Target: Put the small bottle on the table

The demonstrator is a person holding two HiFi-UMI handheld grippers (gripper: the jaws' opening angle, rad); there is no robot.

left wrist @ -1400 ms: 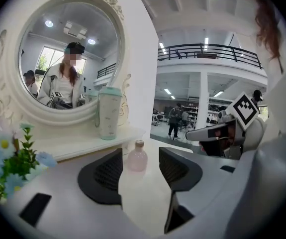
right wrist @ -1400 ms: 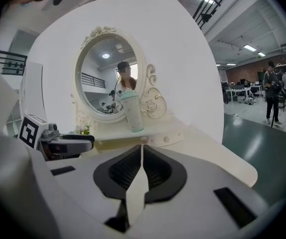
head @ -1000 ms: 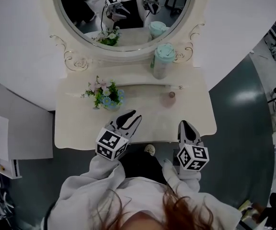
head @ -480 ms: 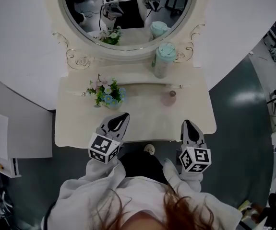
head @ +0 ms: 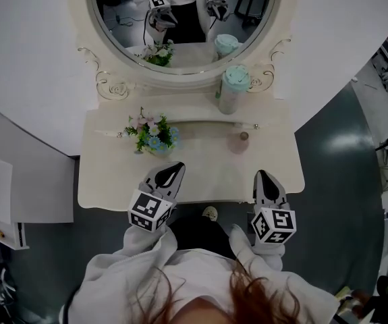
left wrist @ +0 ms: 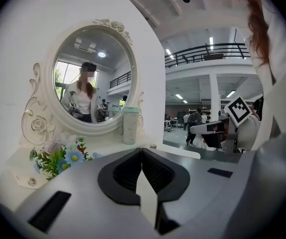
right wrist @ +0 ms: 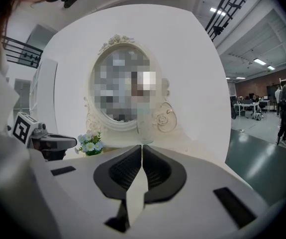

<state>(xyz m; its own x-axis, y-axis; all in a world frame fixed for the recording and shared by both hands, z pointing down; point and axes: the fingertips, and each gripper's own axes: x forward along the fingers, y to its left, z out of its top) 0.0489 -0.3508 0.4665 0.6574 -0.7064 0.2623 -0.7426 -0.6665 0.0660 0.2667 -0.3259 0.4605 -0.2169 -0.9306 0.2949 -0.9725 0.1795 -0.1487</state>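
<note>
Since a second ago my left tongs (head: pixel 173 170) have closed and slid a little to the left; the jaws now meet with nothing between them. My right tongs (head: pixel 262 176) are pressed together and empty too, over the near edge of the desk (head: pixel 113 181). The small bottle (head: pixel 243 140) stands upright on the desk ahead of the right tongs and slightly to their left, apart from both. The flowers (head: pixel 153 135) sit just ahead of the left tongs, and a teal-lidded cup (head: pixel 233 86) stands farther back under the mirror (head: pixel 187 46)
</note>
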